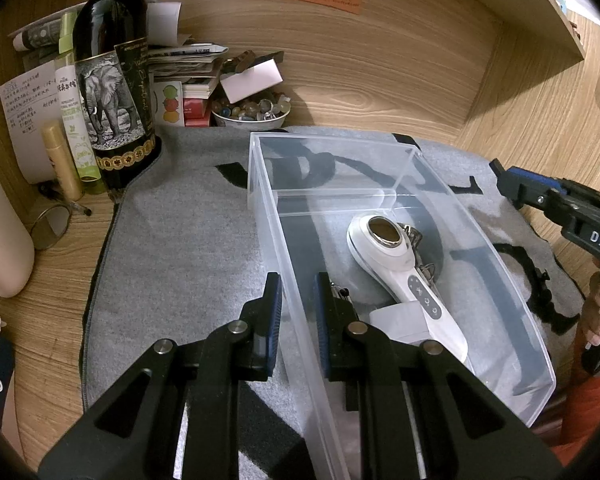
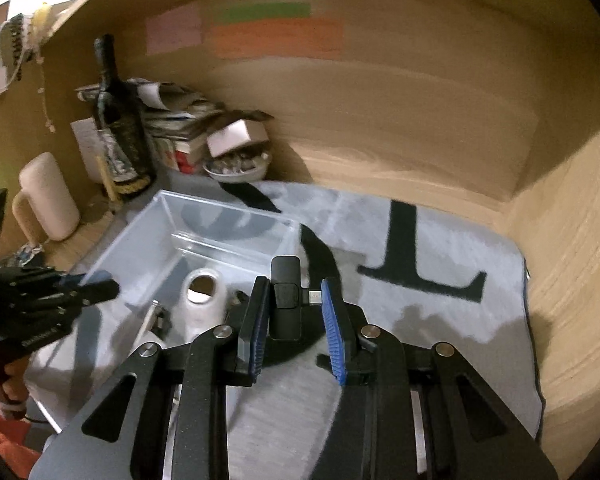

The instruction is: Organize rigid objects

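Clear plastic forms the storage box (image 1: 380,200) that rests on a grey mat (image 1: 180,240) covering the wooden desk (image 1: 52,280). The left gripper (image 1: 298,300) clenches its jaws on the box's near side wall, one finger outside and one inside. Inside the box lies a white handheld device (image 1: 396,264) beside some metal clips (image 1: 418,254). The right gripper (image 2: 296,312) holds a small black gadget (image 2: 286,300) with a plug end between its jaws, above the mat just beside the box. A dark wine bottle (image 1: 112,80) stands at the back left.
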`<action>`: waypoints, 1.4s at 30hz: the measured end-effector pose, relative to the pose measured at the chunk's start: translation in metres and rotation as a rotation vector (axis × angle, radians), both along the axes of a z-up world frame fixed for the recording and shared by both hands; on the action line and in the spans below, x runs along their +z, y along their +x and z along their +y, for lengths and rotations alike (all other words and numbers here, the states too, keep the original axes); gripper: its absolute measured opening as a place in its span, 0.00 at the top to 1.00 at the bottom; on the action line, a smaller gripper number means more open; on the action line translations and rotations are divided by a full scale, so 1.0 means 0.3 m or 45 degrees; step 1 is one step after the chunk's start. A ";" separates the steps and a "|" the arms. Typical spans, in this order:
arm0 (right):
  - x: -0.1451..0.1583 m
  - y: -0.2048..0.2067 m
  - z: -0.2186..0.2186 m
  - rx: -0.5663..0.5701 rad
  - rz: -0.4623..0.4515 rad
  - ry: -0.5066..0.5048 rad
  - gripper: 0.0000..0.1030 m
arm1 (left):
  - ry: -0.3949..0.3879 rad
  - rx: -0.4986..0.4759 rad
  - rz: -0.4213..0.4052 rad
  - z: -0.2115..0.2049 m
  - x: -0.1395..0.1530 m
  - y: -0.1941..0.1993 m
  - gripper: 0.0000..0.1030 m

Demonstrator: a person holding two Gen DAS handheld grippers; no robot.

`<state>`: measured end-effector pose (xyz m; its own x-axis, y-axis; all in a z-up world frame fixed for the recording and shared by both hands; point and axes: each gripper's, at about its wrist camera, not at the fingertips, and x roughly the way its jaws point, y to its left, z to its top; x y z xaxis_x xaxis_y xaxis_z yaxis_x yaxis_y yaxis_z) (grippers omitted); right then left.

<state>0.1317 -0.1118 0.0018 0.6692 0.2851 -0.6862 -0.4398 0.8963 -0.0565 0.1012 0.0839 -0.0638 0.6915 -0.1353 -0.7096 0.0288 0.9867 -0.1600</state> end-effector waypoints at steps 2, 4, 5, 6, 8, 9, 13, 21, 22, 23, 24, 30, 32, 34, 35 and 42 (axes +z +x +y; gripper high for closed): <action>0.006 -0.007 0.017 0.031 -0.006 0.004 0.77 | 0.001 0.000 0.000 0.000 0.000 0.000 0.86; 0.007 -0.012 0.036 0.051 -0.012 0.003 0.77 | 0.000 0.000 0.000 0.000 0.000 0.000 0.86; 0.006 -0.014 0.046 0.064 -0.010 0.006 0.77 | 0.001 0.000 0.000 0.000 0.000 0.000 0.86; 0.005 -0.015 0.057 0.077 -0.006 0.009 0.77 | 0.000 0.001 0.000 0.000 0.001 0.000 0.86; -0.001 -0.019 0.079 0.107 0.002 0.012 0.77 | 0.001 0.001 0.000 -0.001 0.000 0.000 0.86; -0.004 -0.021 0.090 0.121 0.008 0.012 0.77 | 0.001 0.001 0.000 0.000 0.001 0.000 0.86; -0.040 -0.025 0.138 0.178 0.049 -0.016 0.77 | 0.001 0.000 0.000 -0.001 0.000 0.000 0.86; -0.119 -0.021 0.192 0.232 0.144 -0.074 0.77 | -0.001 0.001 0.000 0.001 0.001 -0.001 0.86; -0.124 -0.024 0.197 0.243 0.149 -0.078 0.77 | 0.000 0.001 0.000 0.000 0.001 -0.001 0.86; -0.128 -0.027 0.201 0.250 0.151 -0.084 0.77 | 0.000 0.001 0.000 0.000 0.001 -0.001 0.86; -0.131 -0.028 0.205 0.253 0.155 -0.087 0.77 | 0.000 0.001 0.001 0.000 0.001 -0.001 0.86; -0.136 -0.024 0.204 0.261 0.159 -0.085 0.77 | 0.004 0.002 0.001 -0.001 0.001 -0.001 0.86; -0.132 -0.028 0.203 0.259 0.145 -0.082 0.75 | 0.012 0.001 0.005 0.000 0.002 -0.002 0.86; -0.123 -0.032 0.196 0.252 0.127 -0.074 0.65 | 0.013 0.001 0.011 0.004 0.001 -0.001 0.86; -0.116 -0.035 0.190 0.247 0.114 -0.066 0.63 | 0.012 0.002 0.015 0.006 0.002 0.000 0.86; -0.063 -0.052 0.138 0.202 0.044 -0.009 0.38 | 0.054 0.023 -0.016 0.001 0.037 -0.012 0.86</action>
